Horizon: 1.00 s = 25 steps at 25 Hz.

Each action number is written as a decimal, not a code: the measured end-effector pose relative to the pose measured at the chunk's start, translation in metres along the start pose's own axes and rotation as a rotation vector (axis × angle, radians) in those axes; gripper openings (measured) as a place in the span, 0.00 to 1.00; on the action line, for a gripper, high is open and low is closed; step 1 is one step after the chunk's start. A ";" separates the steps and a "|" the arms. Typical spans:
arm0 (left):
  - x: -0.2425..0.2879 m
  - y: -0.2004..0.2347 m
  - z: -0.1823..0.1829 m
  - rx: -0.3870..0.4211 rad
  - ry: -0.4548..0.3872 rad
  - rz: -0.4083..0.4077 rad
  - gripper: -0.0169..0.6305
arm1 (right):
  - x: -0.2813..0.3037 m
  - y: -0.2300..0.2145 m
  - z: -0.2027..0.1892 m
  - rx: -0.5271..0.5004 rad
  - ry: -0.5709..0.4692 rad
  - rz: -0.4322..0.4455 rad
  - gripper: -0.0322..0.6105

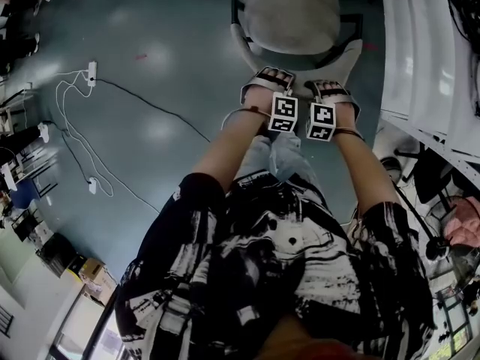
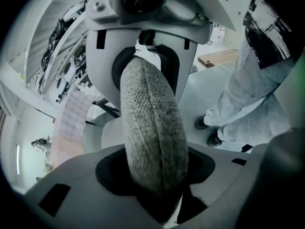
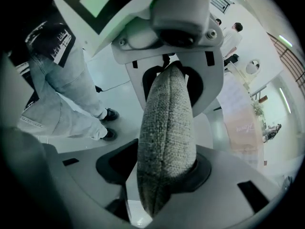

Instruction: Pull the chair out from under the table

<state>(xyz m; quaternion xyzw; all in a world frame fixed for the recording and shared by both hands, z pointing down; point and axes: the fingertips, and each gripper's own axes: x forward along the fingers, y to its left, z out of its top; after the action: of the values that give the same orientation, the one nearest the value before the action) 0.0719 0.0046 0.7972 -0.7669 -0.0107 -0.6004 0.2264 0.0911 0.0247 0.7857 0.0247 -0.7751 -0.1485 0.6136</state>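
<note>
The grey fabric chair (image 1: 296, 17) stands out on the open floor, its seat ahead of me. Its padded backrest top edge (image 1: 301, 88) runs between both grippers. My left gripper (image 1: 264, 81) and right gripper (image 1: 330, 90) sit side by side over that edge, pointing steeply down. In the left gripper view the backrest (image 2: 147, 123) lies between the left gripper's (image 2: 157, 185) jaws with dark gaps on both sides. In the right gripper view the backrest (image 3: 167, 118) lies between the right gripper's (image 3: 162, 175) jaws with a gap on its left side. Both stand open around it.
A white table (image 1: 420, 51) runs along the right edge, close to the chair's right armrest. White and black cables (image 1: 75, 126) and a power strip (image 1: 92, 72) lie on the floor at left. My own legs and shoes (image 2: 209, 128) stand behind the backrest.
</note>
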 end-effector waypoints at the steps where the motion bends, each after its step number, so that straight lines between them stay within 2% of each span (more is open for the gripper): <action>1: -0.005 -0.003 -0.002 -0.004 -0.003 0.011 0.36 | -0.002 0.002 -0.001 -0.004 -0.005 -0.003 0.33; 3: -0.016 -0.013 -0.005 -0.012 -0.026 0.012 0.37 | -0.008 0.004 -0.002 -0.003 -0.011 -0.018 0.33; 5: -0.030 -0.019 -0.007 -0.027 -0.052 0.033 0.44 | -0.018 0.000 -0.002 -0.010 -0.018 -0.057 0.26; 6: -0.038 -0.016 -0.009 -0.044 -0.060 0.062 0.41 | -0.026 -0.003 -0.001 -0.021 -0.022 -0.081 0.23; 7: -0.047 -0.010 -0.012 -0.071 -0.068 0.091 0.38 | -0.035 -0.006 0.000 -0.031 -0.030 -0.101 0.27; 9: -0.070 0.003 -0.017 -0.148 -0.101 0.135 0.37 | -0.059 -0.008 0.009 -0.018 -0.064 -0.141 0.28; 11: -0.107 0.018 -0.019 -0.231 -0.167 0.189 0.37 | -0.096 -0.015 0.027 0.058 -0.134 -0.212 0.27; 15: -0.217 0.064 -0.014 -0.398 -0.355 0.352 0.32 | -0.207 -0.060 0.075 0.360 -0.363 -0.425 0.26; 17: -0.281 0.092 -0.011 -0.484 -0.463 0.437 0.31 | -0.273 -0.090 0.097 0.508 -0.528 -0.537 0.26; 19: -0.345 0.116 -0.005 -0.576 -0.594 0.496 0.27 | -0.342 -0.118 0.116 0.607 -0.719 -0.638 0.26; 22: -0.429 0.136 0.007 -0.682 -0.787 0.543 0.20 | -0.426 -0.135 0.131 0.728 -0.930 -0.705 0.23; 25: -0.493 0.142 0.015 -0.700 -0.889 0.604 0.10 | -0.485 -0.134 0.143 0.767 -1.079 -0.719 0.22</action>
<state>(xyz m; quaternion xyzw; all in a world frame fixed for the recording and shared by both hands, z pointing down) -0.0107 0.0083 0.2903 -0.9404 0.3097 -0.1030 0.0955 0.0541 0.0322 0.2641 0.4121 -0.9096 -0.0510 0.0109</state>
